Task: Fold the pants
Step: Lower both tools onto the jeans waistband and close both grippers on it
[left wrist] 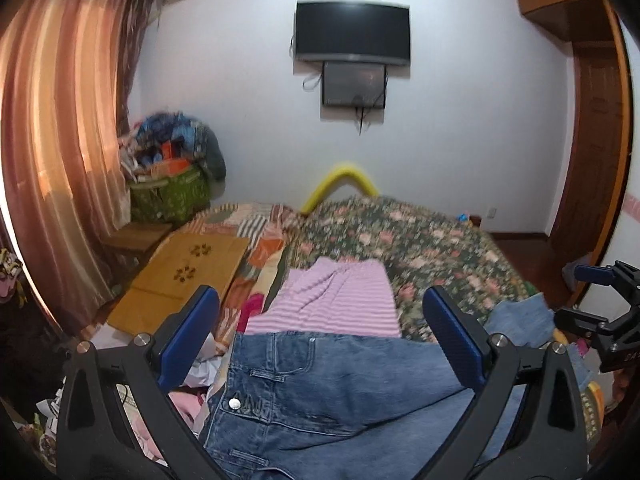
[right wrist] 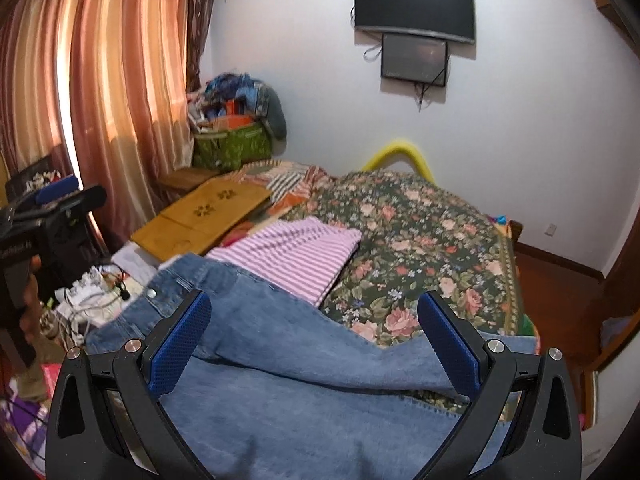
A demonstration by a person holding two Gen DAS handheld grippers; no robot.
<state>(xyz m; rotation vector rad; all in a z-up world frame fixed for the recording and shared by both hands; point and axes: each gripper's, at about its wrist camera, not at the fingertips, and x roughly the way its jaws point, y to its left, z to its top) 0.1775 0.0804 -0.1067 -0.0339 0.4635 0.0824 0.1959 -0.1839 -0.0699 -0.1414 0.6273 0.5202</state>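
Observation:
Blue denim pants (left wrist: 328, 392) lie on the floral bedspread (left wrist: 432, 248), waistband with a metal button (left wrist: 234, 403) to the left. My left gripper (left wrist: 320, 320) is open above the waist end, holding nothing. In the right wrist view the pants (right wrist: 304, 400) spread across the near bed, legs running right. My right gripper (right wrist: 314, 324) is open above the leg part, holding nothing. The right gripper also shows at the left wrist view's right edge (left wrist: 600, 312), and the left gripper shows at the right wrist view's left edge (right wrist: 44, 208).
A folded pink striped garment (left wrist: 332, 300) lies just beyond the pants, also in the right wrist view (right wrist: 296, 256). A wooden board (left wrist: 184, 276) lies at the bed's left. A green bag of clutter (left wrist: 168, 192), curtains (left wrist: 60, 140) and wall screens (left wrist: 352, 32) stand behind.

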